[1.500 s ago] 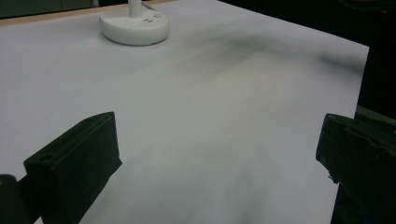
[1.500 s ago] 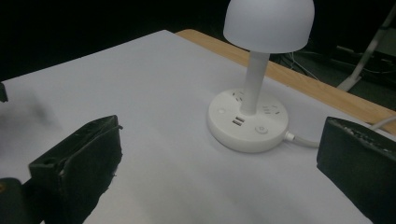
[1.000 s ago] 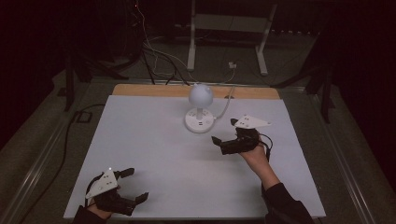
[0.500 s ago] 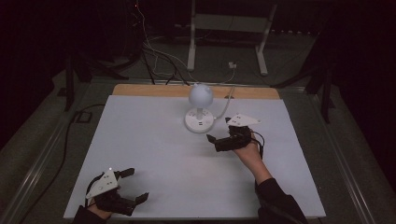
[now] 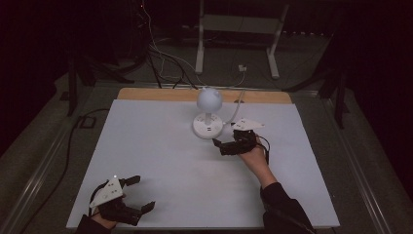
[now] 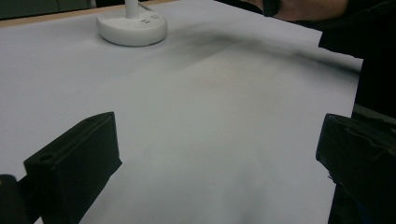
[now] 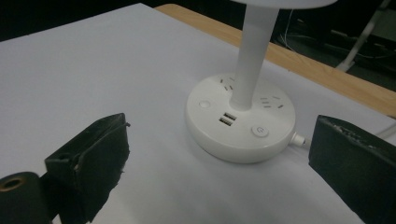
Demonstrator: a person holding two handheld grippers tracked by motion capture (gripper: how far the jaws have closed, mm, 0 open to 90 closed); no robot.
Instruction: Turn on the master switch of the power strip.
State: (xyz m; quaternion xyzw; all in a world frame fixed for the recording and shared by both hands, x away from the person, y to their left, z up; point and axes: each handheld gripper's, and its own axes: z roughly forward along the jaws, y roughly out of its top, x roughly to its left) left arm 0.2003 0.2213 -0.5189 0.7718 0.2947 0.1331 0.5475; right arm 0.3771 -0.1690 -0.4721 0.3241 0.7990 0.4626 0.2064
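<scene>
The right hand-held gripper (image 5: 223, 146) has moved closer to the white desk lamp (image 5: 208, 115) at the far middle of the table (image 5: 146, 146). Its jaws are spread wide before the lamp's round base (image 7: 240, 123), probably aiming at a button. The left hand-held gripper (image 5: 139, 195) rests spread at the near edge.

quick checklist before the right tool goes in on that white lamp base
1. Right tool open: ok, jaws spread wide in the right gripper view.
2. Lamp base lined up between the jaws: ok, it sits ahead, roughly centred.
3. Tool apart from the base: ok, a gap shows in the high view.
4. Power button facing the tool: ok, it is on the near side, beside the USB ports.
5. Cable out of the path: cannot tell, it leaves the base close to the right-hand jaw.
6. Left tool out of the way: ok, open at the table's near edge.
</scene>
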